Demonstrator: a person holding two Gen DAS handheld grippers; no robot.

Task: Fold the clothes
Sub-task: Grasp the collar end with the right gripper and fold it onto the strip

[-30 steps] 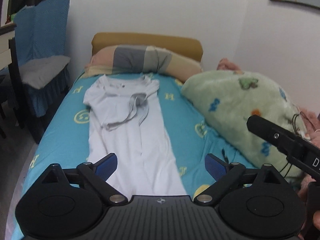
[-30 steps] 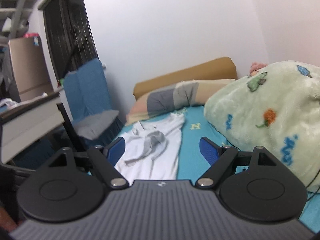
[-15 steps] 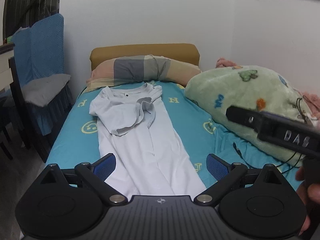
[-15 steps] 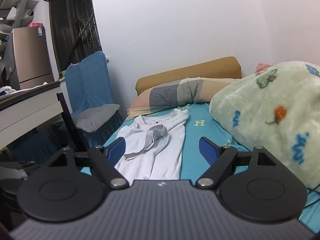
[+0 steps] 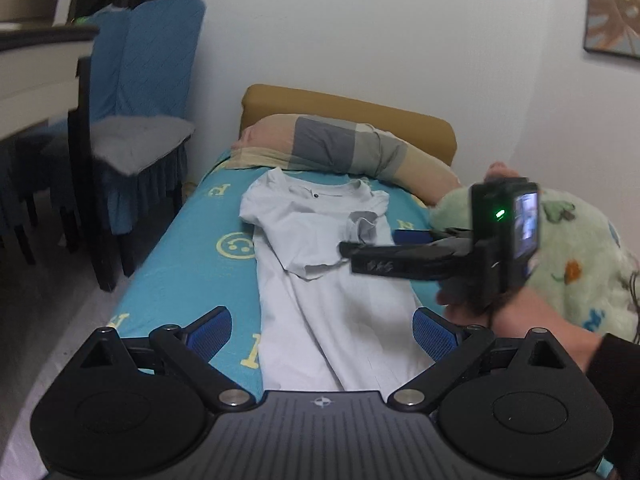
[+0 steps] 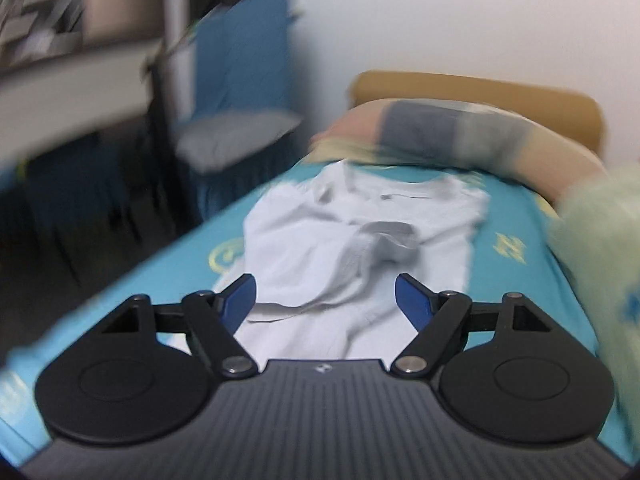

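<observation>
A white T-shirt (image 5: 320,280) lies lengthwise on the bed, collar toward the pillow, both sleeves folded in over the chest. It also shows, blurred, in the right wrist view (image 6: 360,248). My left gripper (image 5: 322,330) is open and empty over the shirt's lower part. My right gripper (image 6: 325,299) is open and empty above the folded sleeves. In the left wrist view the right gripper's body (image 5: 432,258) reaches in from the right above the shirt's chest.
The bed has a turquoise sheet (image 5: 192,260) with yellow marks. A striped pillow (image 5: 340,148) lies at the headboard. A green fleece blanket (image 5: 568,248) is heaped along the right side. A blue-covered chair (image 5: 140,120) stands left of the bed.
My right gripper has swung in from the right and forward over the shirt's chest. The left gripper has shifted right and tilted. Both stayed open.
</observation>
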